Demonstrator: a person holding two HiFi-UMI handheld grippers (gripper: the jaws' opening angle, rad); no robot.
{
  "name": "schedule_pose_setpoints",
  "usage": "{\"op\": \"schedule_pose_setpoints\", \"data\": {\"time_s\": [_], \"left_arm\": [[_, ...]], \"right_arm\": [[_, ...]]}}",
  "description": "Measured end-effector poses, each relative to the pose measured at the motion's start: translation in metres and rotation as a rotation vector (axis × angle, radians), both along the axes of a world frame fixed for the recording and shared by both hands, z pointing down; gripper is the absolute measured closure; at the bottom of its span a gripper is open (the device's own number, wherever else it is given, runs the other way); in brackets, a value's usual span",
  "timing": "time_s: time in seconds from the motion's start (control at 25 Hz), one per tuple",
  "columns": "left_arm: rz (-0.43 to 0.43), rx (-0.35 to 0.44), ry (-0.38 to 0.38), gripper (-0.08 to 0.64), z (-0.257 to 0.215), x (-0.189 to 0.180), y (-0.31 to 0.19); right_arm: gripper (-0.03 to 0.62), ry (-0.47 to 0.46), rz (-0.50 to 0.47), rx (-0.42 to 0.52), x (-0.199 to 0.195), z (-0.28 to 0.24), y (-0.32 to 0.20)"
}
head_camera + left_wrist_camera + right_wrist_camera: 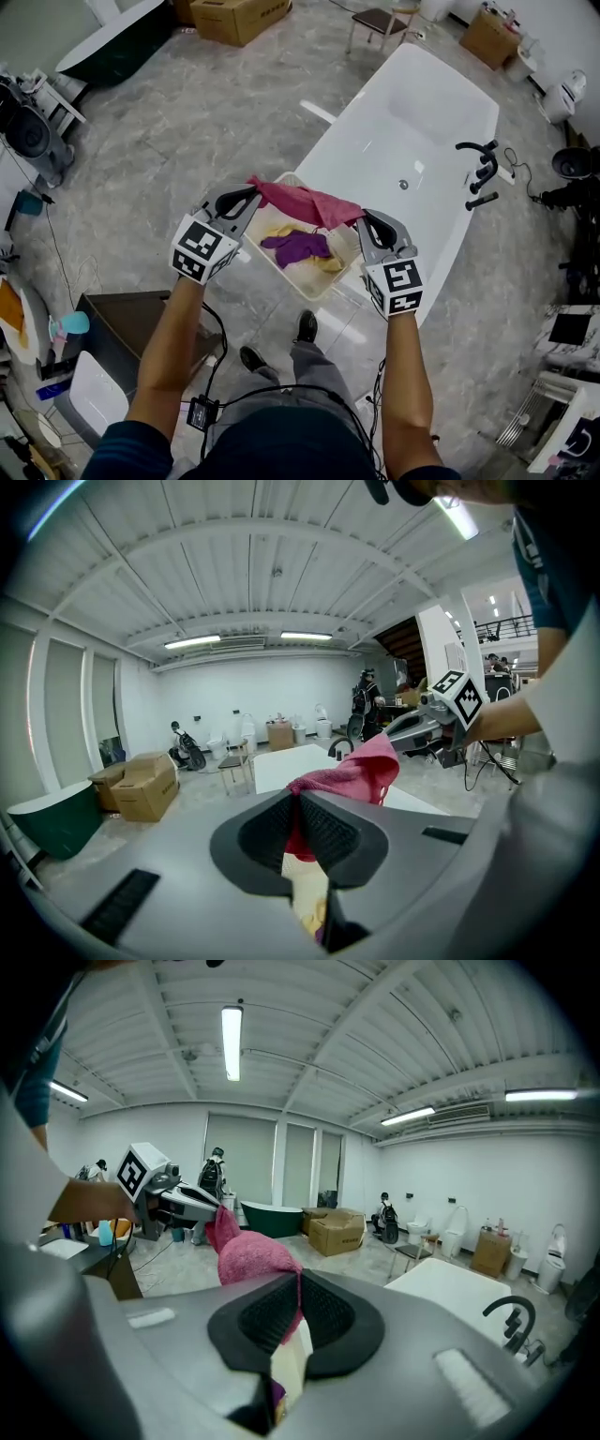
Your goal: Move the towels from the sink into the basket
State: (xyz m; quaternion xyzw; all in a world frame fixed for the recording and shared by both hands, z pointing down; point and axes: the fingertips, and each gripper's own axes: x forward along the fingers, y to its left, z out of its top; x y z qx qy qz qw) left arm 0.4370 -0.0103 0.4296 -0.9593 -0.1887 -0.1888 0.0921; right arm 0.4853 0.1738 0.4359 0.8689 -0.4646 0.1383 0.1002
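Note:
A pink towel (pixel 305 200) hangs stretched between both grippers above the cream basket (pixel 349 265). My left gripper (pixel 251 196) is shut on its left corner, and my right gripper (pixel 364 219) is shut on its right corner. In the left gripper view the pink towel (pixel 352 775) runs from the shut jaws toward the other gripper. The right gripper view shows the pink towel (pixel 253 1260) pinched the same way. A purple towel (pixel 298 247) and a yellow towel (pixel 328 263) lie in the basket. The white bathtub (pixel 412 155) stands behind.
Black faucet fittings (pixel 480 173) sit on the tub's right rim. A dark cabinet (pixel 117 323) stands at the lower left. Cardboard boxes (pixel 239 17) and a small stool (pixel 377 22) are at the far end. The person's shoes (pixel 306 326) are just below the basket.

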Motion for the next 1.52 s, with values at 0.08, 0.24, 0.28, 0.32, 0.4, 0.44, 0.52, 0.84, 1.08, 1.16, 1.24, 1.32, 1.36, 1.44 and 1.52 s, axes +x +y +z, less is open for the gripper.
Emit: {"op": "schedule_pose_setpoints", "data": {"time_s": [0.08,0.24,0.28,0.32,0.4,0.44,0.52,0.84,1.08,1.16,1.24,1.32,1.36,1.44,1.52], "left_arm": [[0.016,-0.001,-0.016,0.534,0.011,0.007,0.009],[0.049,0.000,-0.047,0.534,0.033,0.016,0.026],[0.053,0.000,-0.053,0.534,0.038,0.019,0.028],[0.055,-0.002,-0.058,0.534,0.043,0.021,0.029],[0.059,-0.004,-0.069,0.534,0.052,0.026,0.031],[0.062,-0.004,-0.075,0.534,0.057,0.028,0.033],[0.067,-0.004,-0.087,0.534,0.067,0.031,0.036],[0.079,-0.011,-0.143,0.534,0.108,0.042,0.045],[0.084,-0.016,-0.177,0.534,0.134,0.047,0.052],[0.087,-0.016,-0.186,0.534,0.141,0.048,0.052],[0.089,-0.016,-0.194,0.534,0.147,0.048,0.053],[0.091,-0.016,-0.202,0.534,0.154,0.049,0.053],[0.091,-0.016,-0.205,0.534,0.157,0.049,0.053],[0.091,-0.017,-0.213,0.534,0.164,0.049,0.053],[0.090,-0.018,-0.223,0.534,0.172,0.050,0.053]], "right_arm": [[0.574,-0.009,0.014,-0.008,0.004,0.012,0.011],[0.574,-0.033,0.042,-0.026,0.008,0.037,0.025],[0.574,-0.039,0.048,-0.029,0.010,0.042,0.028],[0.574,-0.045,0.053,-0.029,0.011,0.046,0.030],[0.574,-0.057,0.063,-0.026,0.014,0.053,0.033],[0.574,-0.063,0.066,-0.029,0.015,0.058,0.036],[0.574,-0.076,0.071,-0.042,0.016,0.071,0.042],[0.574,-0.127,0.081,-0.063,0.021,0.111,0.052],[0.574,-0.162,0.089,-0.075,0.023,0.137,0.059],[0.574,-0.171,0.090,-0.087,0.022,0.148,0.062],[0.574,-0.180,0.091,-0.093,0.021,0.157,0.064],[0.574,-0.187,0.091,-0.098,0.020,0.165,0.064],[0.574,-0.191,0.091,-0.101,0.020,0.168,0.064],[0.574,-0.199,0.090,-0.106,0.019,0.176,0.064],[0.574,-0.209,0.090,-0.110,0.019,0.185,0.064]]}}
